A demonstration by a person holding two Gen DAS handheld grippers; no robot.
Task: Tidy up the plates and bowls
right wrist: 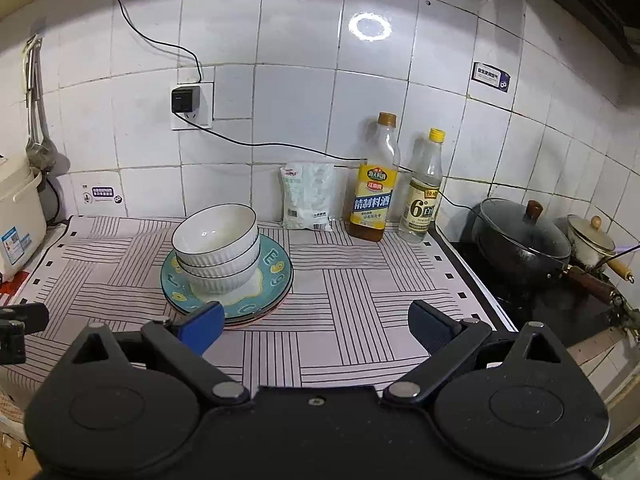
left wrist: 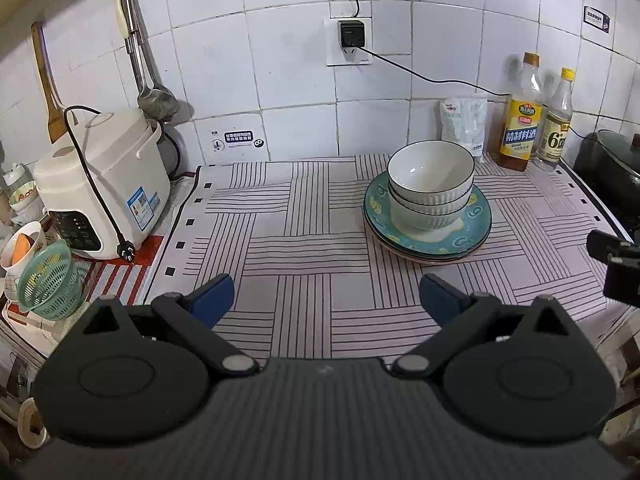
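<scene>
Striped cloth — plates, bottles

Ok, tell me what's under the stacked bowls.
The three nested bowls sit on a teal patterned plate, with more plates stacked beneath; a pink rim shows. The exact plate count is hidden.

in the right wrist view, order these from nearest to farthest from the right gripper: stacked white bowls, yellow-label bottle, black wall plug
1. Stacked white ribbed bowls, front left of the right gripper.
2. Yellow-label amber bottle, back by the wall.
3. Black wall plug, upper left.

Both wrist cameras are looking forward over the counter's front edge toward the tiled wall. Both are sharing the stacked bowls, the left one seeing them rightward, the right one leftward.
</scene>
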